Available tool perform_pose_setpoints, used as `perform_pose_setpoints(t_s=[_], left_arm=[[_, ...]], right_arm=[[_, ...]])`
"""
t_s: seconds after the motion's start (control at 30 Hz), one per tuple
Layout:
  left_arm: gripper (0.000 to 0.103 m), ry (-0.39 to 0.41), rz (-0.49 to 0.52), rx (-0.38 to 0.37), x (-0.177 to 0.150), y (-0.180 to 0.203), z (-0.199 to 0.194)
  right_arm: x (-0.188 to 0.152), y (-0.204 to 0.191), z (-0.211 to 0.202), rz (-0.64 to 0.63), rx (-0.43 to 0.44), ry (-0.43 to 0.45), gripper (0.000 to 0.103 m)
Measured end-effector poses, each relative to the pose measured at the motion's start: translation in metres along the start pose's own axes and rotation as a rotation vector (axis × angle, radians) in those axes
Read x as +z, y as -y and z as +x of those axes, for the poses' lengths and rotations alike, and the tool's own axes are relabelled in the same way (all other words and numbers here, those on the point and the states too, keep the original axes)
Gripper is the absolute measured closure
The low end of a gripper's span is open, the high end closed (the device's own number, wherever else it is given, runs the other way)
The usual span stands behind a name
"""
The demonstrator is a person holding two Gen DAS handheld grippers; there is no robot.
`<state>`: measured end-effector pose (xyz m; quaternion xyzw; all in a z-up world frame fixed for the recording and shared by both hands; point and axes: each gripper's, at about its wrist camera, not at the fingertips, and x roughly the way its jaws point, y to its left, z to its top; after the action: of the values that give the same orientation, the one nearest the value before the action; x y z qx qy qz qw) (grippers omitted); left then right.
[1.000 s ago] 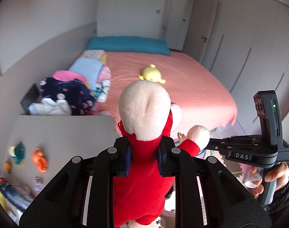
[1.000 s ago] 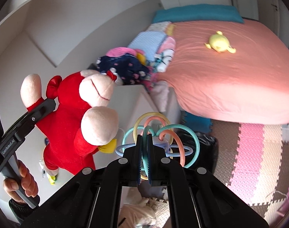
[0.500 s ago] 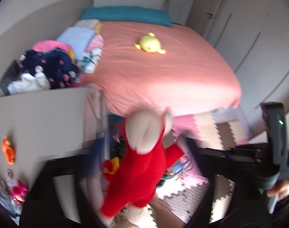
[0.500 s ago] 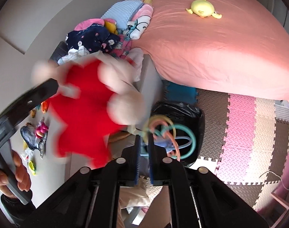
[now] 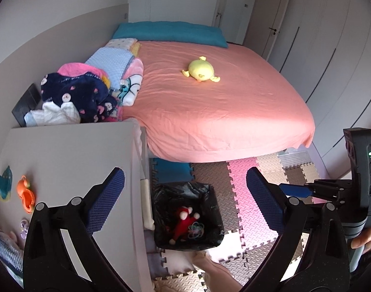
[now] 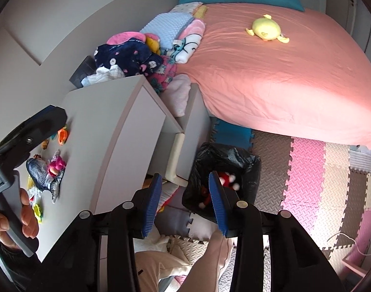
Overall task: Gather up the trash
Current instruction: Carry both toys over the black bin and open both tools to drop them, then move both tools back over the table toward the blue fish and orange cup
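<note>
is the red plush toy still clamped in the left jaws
No: the red plush toy lies inside the black-lined trash bin on the floor, and the left gripper has wide-open jaws with nothing between them.

Two fisheye wrist cameras looking steeply down over a bedroom from above a white cabinet.

The left view looks forward between its own fingers [image 5: 107, 202], over the cabinet top [image 5: 71, 155], towards the bin [image 5: 187, 216] on the floor and the bed [image 5: 222, 112] beyond, with the right gripper [image 5: 295, 191] at its right edge. The right view sits slightly further right, tilts more steeply, and shows the bin [image 6: 224, 158] closer, with the left gripper [image 6: 36, 126] at its left edge. Both share cabinet [image 6: 100, 121], bin, bed [image 6: 282, 73] and floor mats [image 6: 307, 170].
</note>
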<state>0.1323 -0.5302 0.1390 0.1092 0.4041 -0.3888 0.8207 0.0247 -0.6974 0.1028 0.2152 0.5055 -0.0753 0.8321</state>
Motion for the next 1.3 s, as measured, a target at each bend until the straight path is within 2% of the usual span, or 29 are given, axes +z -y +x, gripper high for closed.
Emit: perform_pose_setpoints(t_s=[0.2, 0.37, 0.47, 0.7, 0.87, 1.0, 1.13, 1.3], left_arm=[[0.006, -0.001, -0.031, 0.016, -0.01, -0.029, 0.011], [0.006, -0.014, -0.067, 0.013, -0.019, -0.056, 0.02], [0.006, -0.03, -0.09, 0.036, -0.022, -0.075, 0.021], [0.006, -0.061, -0.212, 0.094, -0.028, -0.122, 0.004], [0.006, -0.011, -0.299, 0.188, -0.036, -0.153, -0.032], [0.006, 0.047, -0.409, 0.285, -0.046, -0.183, -0.068], [0.006, 0.058, -0.53, 0.34, -0.059, -0.213, -0.094], [0.006, 0.039, -0.607, 0.471, -0.077, -0.241, -0.116]], right_arm=[[0.009, -0.023, 0.018, -0.064, 0.033, -0.009, 0.061], [0.021, -0.057, 0.042, -0.143, 0.08, -0.047, 0.061], [0.028, -0.083, 0.053, -0.203, 0.101, -0.075, 0.061], [0.04, -0.14, 0.058, -0.314, 0.147, -0.129, 0.059], [0.044, -0.183, 0.062, -0.409, 0.186, -0.163, 0.056], [0.047, -0.213, 0.072, -0.467, 0.211, -0.2, 0.056], [0.051, -0.24, 0.084, -0.508, 0.249, -0.233, 0.056], [0.061, -0.262, 0.099, -0.517, 0.28, -0.249, 0.056]])
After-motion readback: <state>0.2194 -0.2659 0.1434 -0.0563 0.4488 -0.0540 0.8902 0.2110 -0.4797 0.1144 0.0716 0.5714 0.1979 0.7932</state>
